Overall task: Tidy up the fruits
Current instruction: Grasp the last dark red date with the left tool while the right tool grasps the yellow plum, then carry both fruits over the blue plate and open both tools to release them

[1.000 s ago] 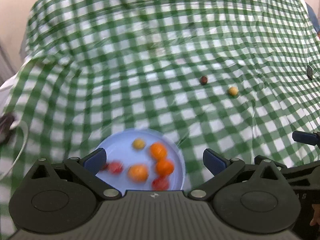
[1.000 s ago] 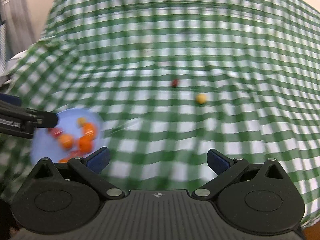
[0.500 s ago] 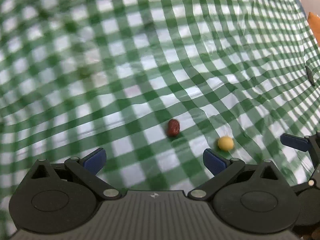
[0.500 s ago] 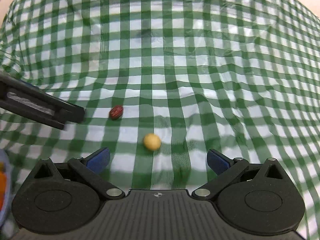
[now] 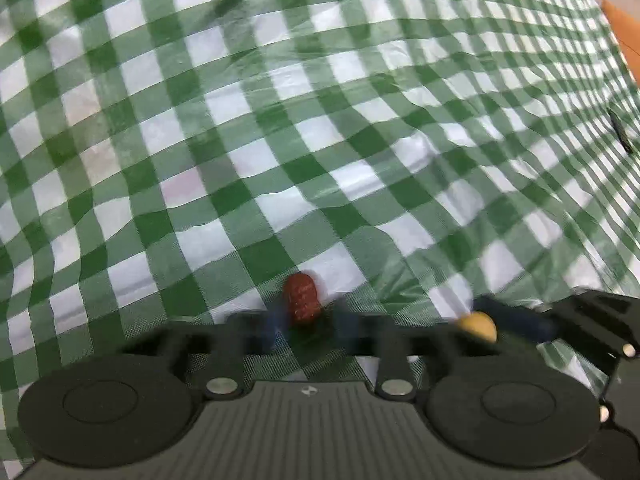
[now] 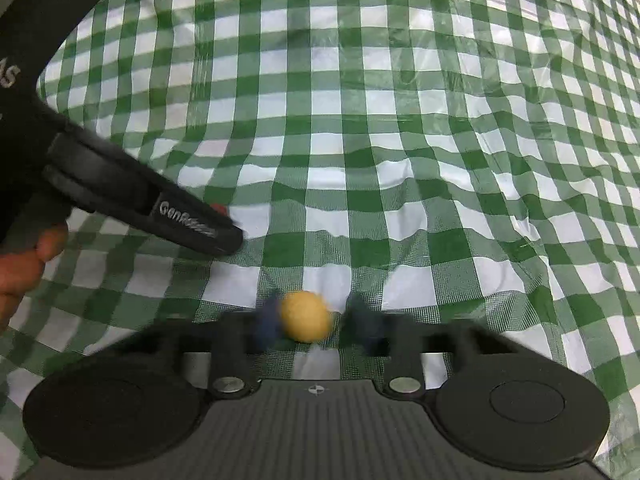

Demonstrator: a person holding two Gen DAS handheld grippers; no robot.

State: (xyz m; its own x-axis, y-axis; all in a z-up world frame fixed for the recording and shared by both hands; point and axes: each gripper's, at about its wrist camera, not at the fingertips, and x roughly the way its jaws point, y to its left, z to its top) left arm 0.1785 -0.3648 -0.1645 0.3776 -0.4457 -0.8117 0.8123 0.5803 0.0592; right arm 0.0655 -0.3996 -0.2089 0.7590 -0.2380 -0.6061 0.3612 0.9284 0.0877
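Looking along the left tool (image 5: 306,326), its blurred blue fingers stand on either side of a dark red, oblong fruit, perhaps a date (image 5: 302,300), which lies on the green-checked tablecloth (image 5: 280,120) covering the tabletop; whether the pads press it or stand just clear I cannot tell through the blur. At about 3 o'clock from it sits a small round yellow fruit (image 5: 478,326), with the right tool's blue finger beside it. From the right wrist view, the right tool (image 6: 316,324) brackets that yellow fruit (image 6: 306,316), one pad seeming to touch, the other just beside, so the grip is likewise unclear. The left tool's body (image 6: 144,208) slants in from 10 o'clock, a sliver of red showing at its tip. Judging by this, each tool takes one fruit at once.
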